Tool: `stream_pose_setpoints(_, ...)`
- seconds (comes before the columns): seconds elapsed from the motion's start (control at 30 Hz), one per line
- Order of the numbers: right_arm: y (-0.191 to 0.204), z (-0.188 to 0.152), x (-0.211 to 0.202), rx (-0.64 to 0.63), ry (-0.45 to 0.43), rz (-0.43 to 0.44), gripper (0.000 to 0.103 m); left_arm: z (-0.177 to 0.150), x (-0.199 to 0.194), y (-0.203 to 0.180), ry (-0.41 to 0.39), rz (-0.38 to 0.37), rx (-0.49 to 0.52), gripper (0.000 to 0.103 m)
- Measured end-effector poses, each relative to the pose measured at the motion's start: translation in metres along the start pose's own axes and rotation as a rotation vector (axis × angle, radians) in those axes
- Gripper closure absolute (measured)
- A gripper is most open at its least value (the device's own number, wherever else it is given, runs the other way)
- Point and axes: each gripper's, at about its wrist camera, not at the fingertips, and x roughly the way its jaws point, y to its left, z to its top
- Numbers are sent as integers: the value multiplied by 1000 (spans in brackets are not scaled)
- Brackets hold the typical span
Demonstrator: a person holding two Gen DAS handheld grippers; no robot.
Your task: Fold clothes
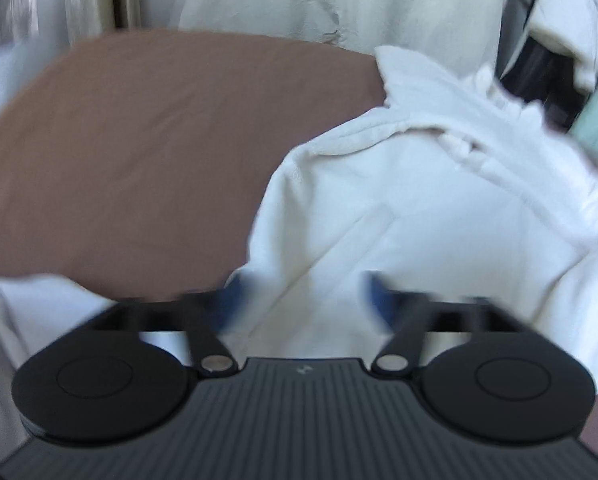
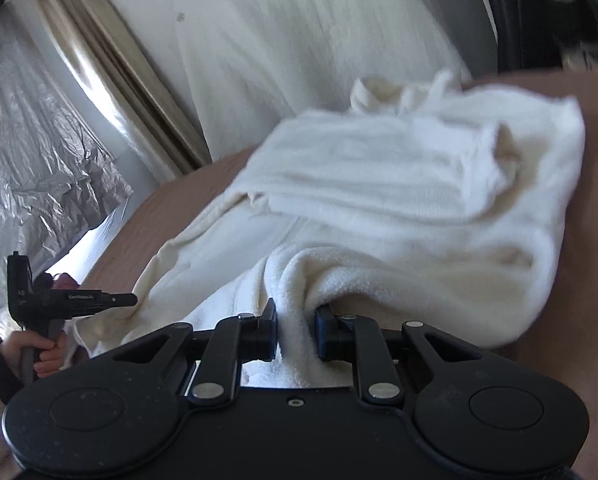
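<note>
A white fleece garment [image 1: 439, 216] lies bunched on a brown bed sheet [image 1: 131, 152]. My left gripper [image 1: 303, 296] is open, its blurred blue fingertips [image 1: 235, 292] wide apart just above the garment's near edge, with nothing between them. My right gripper [image 2: 297, 332] is shut on a thick fold of the same garment [image 2: 379, 200], pinched between the blue pads [image 2: 269, 328]. The left gripper also shows in the right wrist view [image 2: 99, 300], held in a hand at the garment's left edge.
A cream bed cover [image 2: 299, 40] hangs behind the bed. Crinkled clear plastic [image 2: 27, 152] and a curtain [image 2: 111, 72] stand to the left. A dark object with white cloth draped on it [image 2: 539, 16] is at the far right.
</note>
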Motion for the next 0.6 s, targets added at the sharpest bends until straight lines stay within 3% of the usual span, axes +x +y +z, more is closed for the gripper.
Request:
stream_pose_setpoints(0.03, -1, -1, 0, 16, 6, 7, 82, -2, 4, -5, 19, 57, 47, 5)
stream_pose_setpoints(0.1, -2, -2, -2, 30, 12, 12, 82, -7, 20, -13, 92, 161, 136, 5)
stream_pose_setpoints(0.13, -1, -3, -4, 24, 9, 11, 82, -9, 27, -16, 118, 196, 168, 5)
stream_pose_setpoints(0.17, 1, -3, -5, 19, 7, 9, 82, -9, 27, -13, 105, 174, 150, 10)
stream_pose_setpoints(0.23, 3, -3, -8, 9, 3, 5, 82, -4, 18, -5, 74, 80, 82, 47)
stream_pose_setpoints(0.27, 4, -4, -9, 4, 1, 3, 82, -2, 14, -1, 58, 36, 52, 72)
stream_pose_setpoints(0.3, 4, -4, -9, 4, 3, 3, 82, -2, 8, -2, 36, 24, 68, 91)
stream_pose_setpoints(0.37, 3, -4, -10, 13, 5, 7, 82, -3, -4, -5, -8, 0, 96, 94)
stream_pose_setpoints(0.6, 9, 4, -22, -20, -88, -20, 82, 13, -44, 13, -166, -245, -102, 94)
